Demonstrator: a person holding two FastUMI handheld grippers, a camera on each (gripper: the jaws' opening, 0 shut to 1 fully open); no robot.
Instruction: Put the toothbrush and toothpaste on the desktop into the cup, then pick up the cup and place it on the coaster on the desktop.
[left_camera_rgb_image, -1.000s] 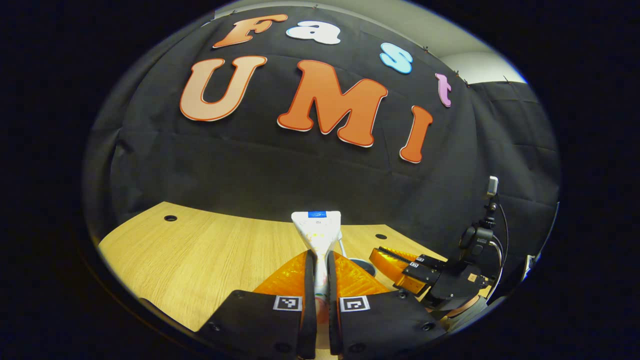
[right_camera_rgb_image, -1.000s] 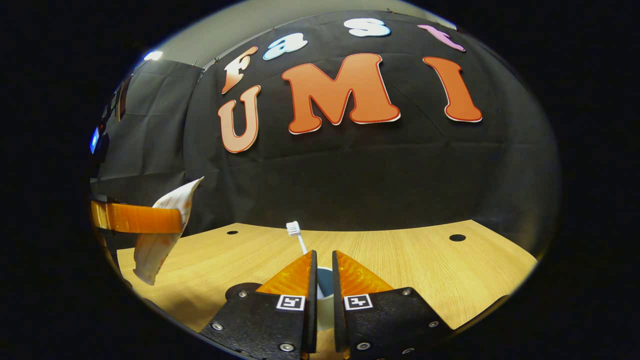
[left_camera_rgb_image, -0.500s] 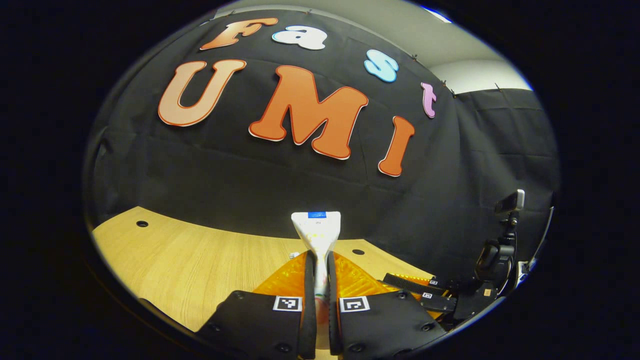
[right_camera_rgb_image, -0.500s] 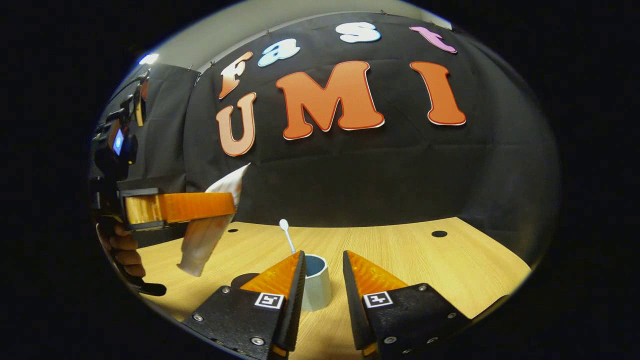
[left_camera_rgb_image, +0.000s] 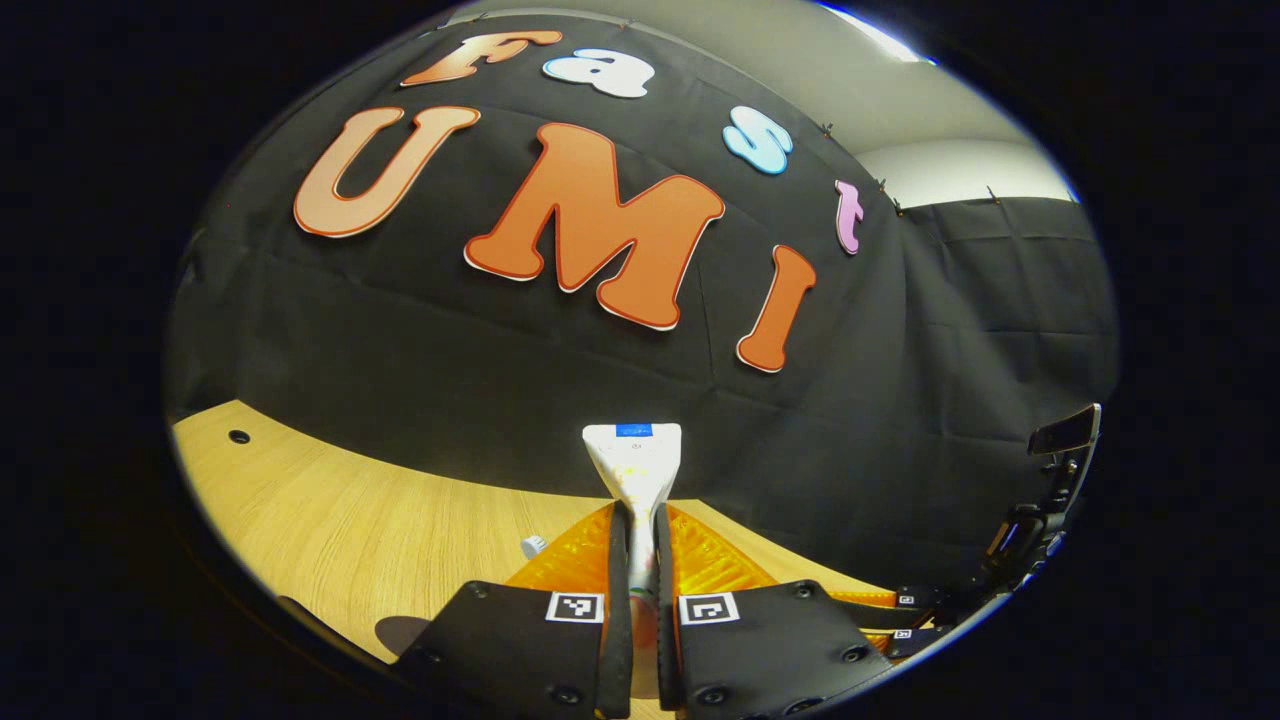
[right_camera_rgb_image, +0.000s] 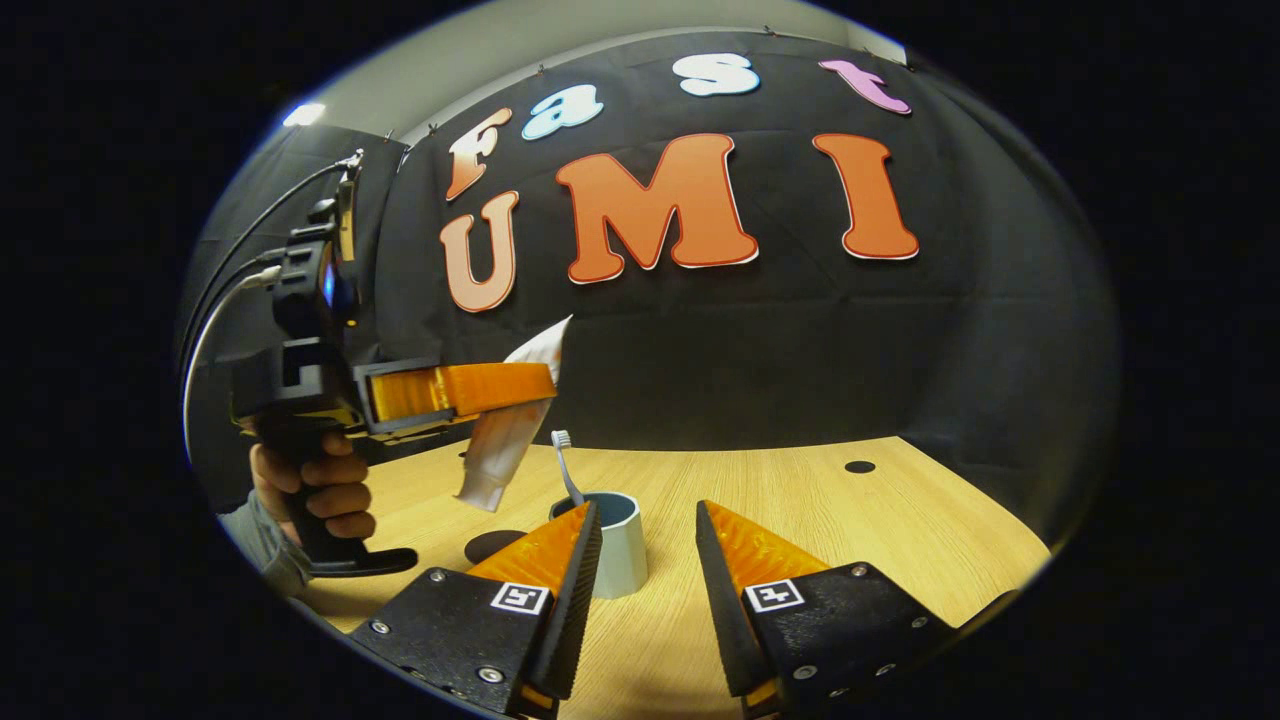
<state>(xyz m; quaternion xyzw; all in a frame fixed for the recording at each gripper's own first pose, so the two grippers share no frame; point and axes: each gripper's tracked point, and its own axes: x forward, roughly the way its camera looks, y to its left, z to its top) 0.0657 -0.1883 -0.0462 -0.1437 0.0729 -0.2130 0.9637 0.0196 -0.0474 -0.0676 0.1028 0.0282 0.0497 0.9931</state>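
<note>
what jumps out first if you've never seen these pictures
The white toothpaste tube, pinched in the left gripper and hanging tilted in the air just left of the cup. Next, the toothbrush standing in that cup on the wooden desktop, with the open right gripper right before it.

white toothpaste (right_camera_rgb_image: 512, 430); pale cup (right_camera_rgb_image: 618, 545), blue inside; wood-grain desktop (right_camera_rgb_image: 850, 530)

Left gripper (right_camera_rgb_image: 545, 385): black pistol-grip body, cables looping off top; hand (right_camera_rgb_image: 315, 490) with grey sleeve cuff; right gripper (right_camera_rgb_image: 645, 545): black screwed plates, square coded markers.
</note>
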